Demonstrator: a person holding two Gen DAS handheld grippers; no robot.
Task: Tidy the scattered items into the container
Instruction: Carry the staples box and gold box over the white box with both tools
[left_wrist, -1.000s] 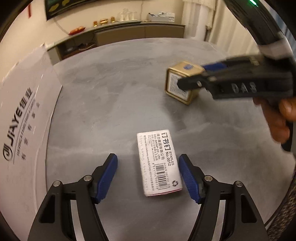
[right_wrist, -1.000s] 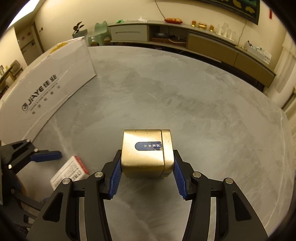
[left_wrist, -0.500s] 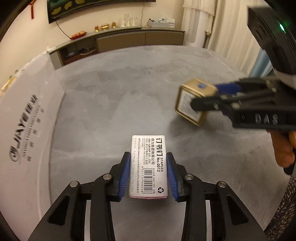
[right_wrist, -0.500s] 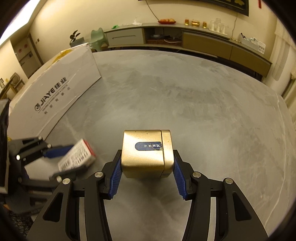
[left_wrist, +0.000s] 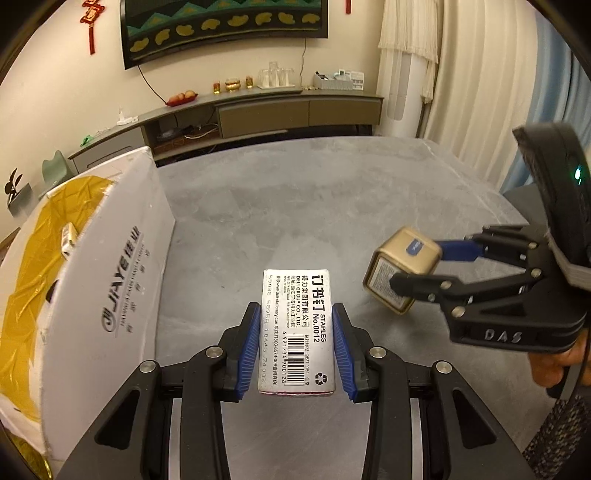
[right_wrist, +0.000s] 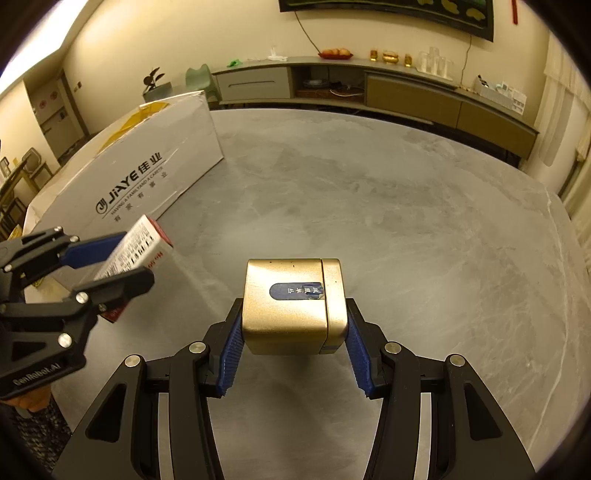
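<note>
Above the grey table (left_wrist: 332, 206), the left gripper (left_wrist: 296, 349) is closed on a staples box (left_wrist: 297, 328), its blue pads (left_wrist: 249, 350) pressing the two long sides, and the box is lifted clear of the surface. To its right, the right gripper (right_wrist: 293, 349) is closed on a gold tin (right_wrist: 293, 306) in the same way, pads on two opposite flat sides, also held in the air. The container (left_wrist: 122, 280), a white carton with a yellow lining, stands just beside the left gripper, and one small item already lies inside. The staples box is probably thin cardboard, small but rather dense, so a hard squeeze could dent it; holding it across the narrow width, as now, seems sensible. The tin looks stiff and smooth, perhaps slippery, and its lid seam suggests that it should be gripped on the body, not only on the lid.
</note>
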